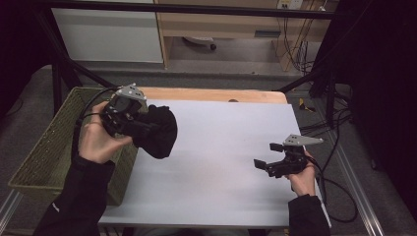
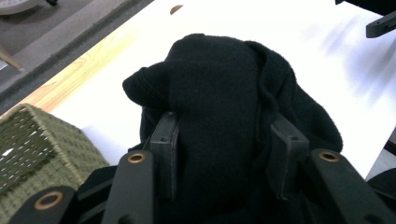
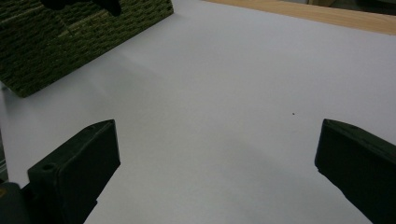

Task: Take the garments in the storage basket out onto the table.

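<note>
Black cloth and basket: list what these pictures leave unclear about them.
- Black cloth: what garment it is; bunched up in the left gripper, whose jaws cover its lower part in the left gripper view.
- Green woven basket: its contents; the person's left hand and forearm cover part of it in the high view, and the inside is dim.
</note>
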